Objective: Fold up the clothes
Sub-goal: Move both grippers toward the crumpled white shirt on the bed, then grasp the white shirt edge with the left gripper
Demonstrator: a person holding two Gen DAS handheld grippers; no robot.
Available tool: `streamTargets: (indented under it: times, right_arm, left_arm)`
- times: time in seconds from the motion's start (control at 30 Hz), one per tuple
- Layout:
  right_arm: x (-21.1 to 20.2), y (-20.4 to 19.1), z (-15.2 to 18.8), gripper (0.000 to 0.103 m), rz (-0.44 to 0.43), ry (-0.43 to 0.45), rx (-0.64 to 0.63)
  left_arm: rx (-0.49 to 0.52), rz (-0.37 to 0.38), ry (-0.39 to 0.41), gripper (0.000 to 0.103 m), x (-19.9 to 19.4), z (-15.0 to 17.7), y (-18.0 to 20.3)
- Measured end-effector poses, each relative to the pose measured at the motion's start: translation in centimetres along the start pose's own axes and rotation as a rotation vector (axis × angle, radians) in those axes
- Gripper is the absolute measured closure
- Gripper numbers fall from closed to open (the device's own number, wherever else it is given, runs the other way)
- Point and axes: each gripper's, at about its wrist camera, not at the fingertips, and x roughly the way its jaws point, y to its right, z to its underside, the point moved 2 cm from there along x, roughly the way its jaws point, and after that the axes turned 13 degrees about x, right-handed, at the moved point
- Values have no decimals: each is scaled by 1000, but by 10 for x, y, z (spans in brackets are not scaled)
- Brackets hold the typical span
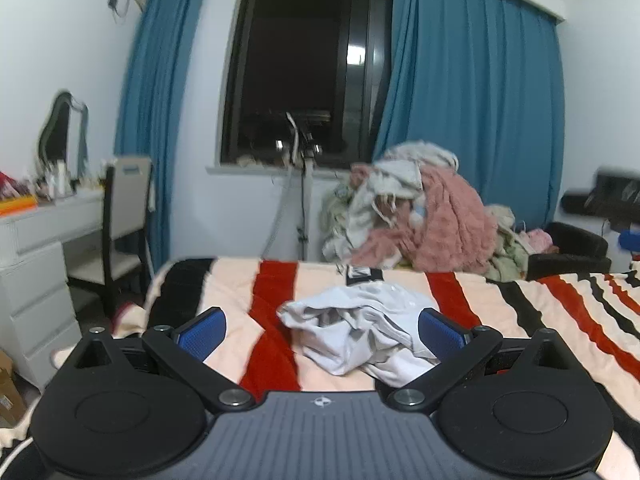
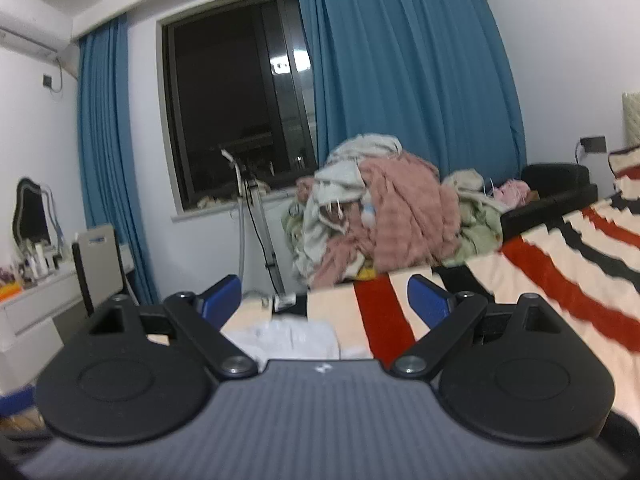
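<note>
Striped bed, laundry heap, one crumpled white garment

A striped blanket (image 1: 500, 312) fills the lower frame, with a heap of clothes (image 1: 420, 208) behind it at centre right — the crumpled white garment (image 1: 356, 332) lies on the blanket at lower centre, between the spread blue pads of the left gripper (image 1: 320, 332); the right gripper (image 2: 324, 300) is also spread, holding nothing, the garment's edge low at centre
</note>
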Motion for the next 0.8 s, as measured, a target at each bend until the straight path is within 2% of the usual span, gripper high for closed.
streamTargets:
  times: [0.1, 0.2, 0.27, 0.33, 0.37, 0.43, 0.53, 0.6, 0.67, 0.7, 0.77, 0.8]
  right_arm:
    - [6, 7, -11, 12, -21, 8, 8]
    - [18, 31, 16, 12, 11, -11, 21]
    - [32, 48, 39, 12, 32, -74, 59]
    - [48, 61, 57, 12, 8, -151, 138]
    - [55, 65, 65, 12, 1, -176, 158]
    - [69, 63, 75, 12, 1, -182, 119]
    - [91, 61, 85, 12, 3, -153, 81]
    - [110, 64, 96, 12, 20, -155, 73]
    - [124, 67, 105, 12, 33, -167, 78]
    - [130, 70, 108, 12, 38, -170, 84]
    - [139, 74, 115, 12, 53, -171, 86]
    - [143, 76, 118, 12, 61, -173, 85]
  left_arm:
    - [23, 14, -45, 0, 41, -4, 5]
    - [75, -21, -103, 2, 101, 5, 6]
    - [81, -45, -134, 4, 139, 14, 2]
    - [69, -63, -159, 6, 178, 22, -5]
    - [62, -74, -165, 7, 196, 26, -10]
    - [44, -94, -163, 9, 226, 31, -19]
    - [15, -93, -145, 15, 262, 33, -29]
    - [13, -93, -131, 28, 283, 33, -33]
    - [32, -100, -122, 56, 298, 30, -33]
    - [42, -103, -118, 64, 305, 28, -33]
    - [51, -97, -96, 94, 309, 24, -34]
    - [51, -82, -82, 98, 305, 21, -34]
